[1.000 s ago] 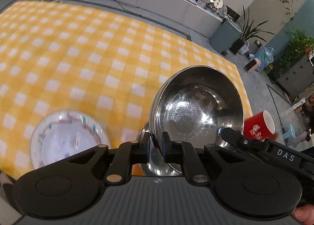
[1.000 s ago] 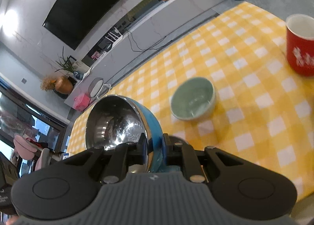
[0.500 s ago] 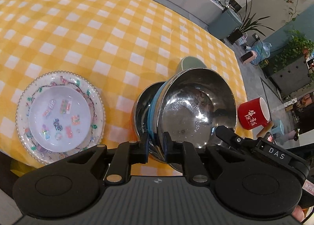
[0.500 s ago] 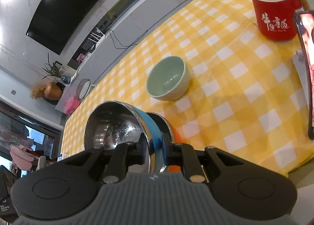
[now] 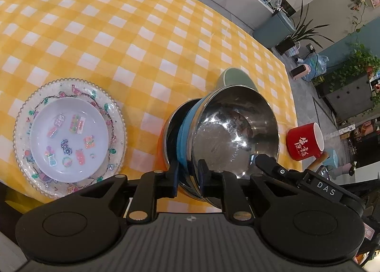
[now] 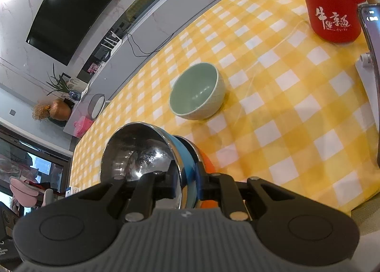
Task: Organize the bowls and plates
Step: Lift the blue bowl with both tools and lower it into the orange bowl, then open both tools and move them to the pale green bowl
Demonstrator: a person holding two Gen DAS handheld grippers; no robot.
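A steel bowl with a blue outside [image 5: 235, 127] sits tilted in a second steel bowl with an orange outside [image 5: 173, 129] on the yellow checked table. My left gripper [image 5: 187, 174] is shut on the blue bowl's near rim. My right gripper [image 6: 187, 174] is shut on the same bowl's [image 6: 142, 153] opposite rim; orange [image 6: 206, 160] shows beneath. A green ceramic bowl [image 6: 197, 91] stands just beyond, partly hidden in the left wrist view [image 5: 235, 77]. A small white plate [image 5: 68, 134] lies stacked on a patterned glass plate [image 5: 23, 153] at the left.
A red mug [image 6: 332, 8] stands at the table's right corner, also in the left wrist view [image 5: 306, 141]. A phone on a white stand [image 6: 370, 58] is at the right edge. The table's near edge runs just under the bowls.
Both grippers have lowered the blue bowl into the orange bowl. The views have tipped downward, so the plates and the green bowl show more fully.
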